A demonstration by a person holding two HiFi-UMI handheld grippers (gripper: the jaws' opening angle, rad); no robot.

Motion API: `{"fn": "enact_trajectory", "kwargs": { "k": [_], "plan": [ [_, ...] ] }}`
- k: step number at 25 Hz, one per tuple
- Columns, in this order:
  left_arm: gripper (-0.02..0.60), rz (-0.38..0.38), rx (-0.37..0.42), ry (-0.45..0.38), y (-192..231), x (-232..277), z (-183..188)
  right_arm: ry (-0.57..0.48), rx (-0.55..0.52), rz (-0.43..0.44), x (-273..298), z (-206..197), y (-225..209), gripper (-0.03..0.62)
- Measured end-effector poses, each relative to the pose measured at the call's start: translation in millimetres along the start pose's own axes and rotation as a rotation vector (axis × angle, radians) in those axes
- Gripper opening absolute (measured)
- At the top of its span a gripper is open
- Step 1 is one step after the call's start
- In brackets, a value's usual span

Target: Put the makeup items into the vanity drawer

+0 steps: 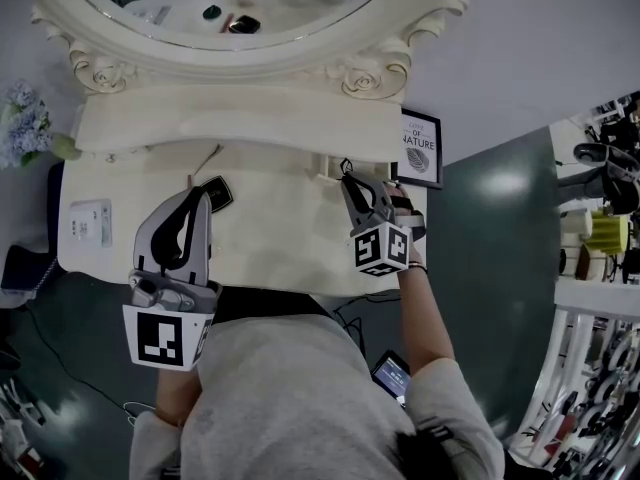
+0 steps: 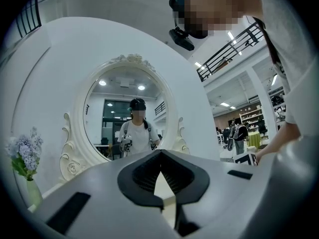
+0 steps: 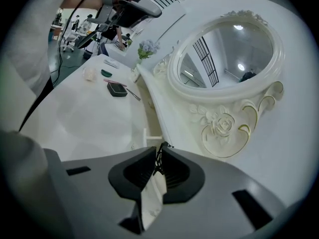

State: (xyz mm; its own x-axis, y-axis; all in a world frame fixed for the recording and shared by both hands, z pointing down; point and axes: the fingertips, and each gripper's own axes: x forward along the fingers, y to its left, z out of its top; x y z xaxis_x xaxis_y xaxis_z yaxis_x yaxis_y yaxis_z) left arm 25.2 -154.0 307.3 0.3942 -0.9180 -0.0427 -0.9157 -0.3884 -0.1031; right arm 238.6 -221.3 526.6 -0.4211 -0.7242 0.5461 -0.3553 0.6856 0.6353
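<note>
My right gripper (image 1: 347, 175) reaches to the back right of the white vanity top (image 1: 280, 238), shut on a thin black item (image 3: 160, 156) that sticks out past its tips. A small white piece (image 3: 146, 135) juts from the vanity's raised back shelf just ahead of it; I cannot tell whether it is a drawer. My left gripper (image 1: 198, 198) hangs over the left of the top with its tips together and nothing in them. Beside its tips lie a black compact (image 1: 216, 193) and a thin stick (image 1: 190, 181). The right gripper view shows the compact (image 3: 117, 89), a green item (image 3: 106, 73) and a pencil (image 3: 112, 81).
An oval mirror (image 1: 230, 8) in a carved frame rises behind the shelf. A vase of blue flowers (image 1: 25, 118) stands at the far left, with a white card (image 1: 90, 223) near it. A framed print (image 1: 421, 148) leans at the right end. The dark floor (image 1: 500, 228) lies to the right.
</note>
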Motion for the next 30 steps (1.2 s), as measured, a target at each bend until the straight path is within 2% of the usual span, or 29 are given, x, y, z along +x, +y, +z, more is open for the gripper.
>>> {"fn": "enact_trajectory", "kwargs": {
  "k": [9,12,15,22,26,30],
  "plan": [
    [0.014,-0.003,0.006,-0.01,3.7,-7.8,3.6,-0.008,0.116,-0.015,-2.0,4.2,0.2,0.038],
    [0.014,0.003,0.006,-0.015,7.9,-12.4,6.0,-0.026,0.231,-0.032,-3.8,7.2,-4.8,0.081],
    [0.014,0.004,0.009,-0.022,12.2,-18.4,8.9,-0.07,0.387,-0.058,-11.9,14.8,-12.6,0.084],
    [0.014,-0.011,0.013,-0.04,21.6,-32.0,18.1,-0.179,0.668,-0.071,-36.4,42.2,-16.0,0.031],
    [0.014,-0.019,0.013,-0.045,27.5,-42.3,21.1,-0.21,0.773,-0.093,-46.4,53.7,-10.3,0.029],
    [0.014,-0.039,0.026,-0.035,31.1,-53.0,21.2,-0.237,0.808,-0.11,-59.8,71.0,-4.3,0.029]
  ]
}}
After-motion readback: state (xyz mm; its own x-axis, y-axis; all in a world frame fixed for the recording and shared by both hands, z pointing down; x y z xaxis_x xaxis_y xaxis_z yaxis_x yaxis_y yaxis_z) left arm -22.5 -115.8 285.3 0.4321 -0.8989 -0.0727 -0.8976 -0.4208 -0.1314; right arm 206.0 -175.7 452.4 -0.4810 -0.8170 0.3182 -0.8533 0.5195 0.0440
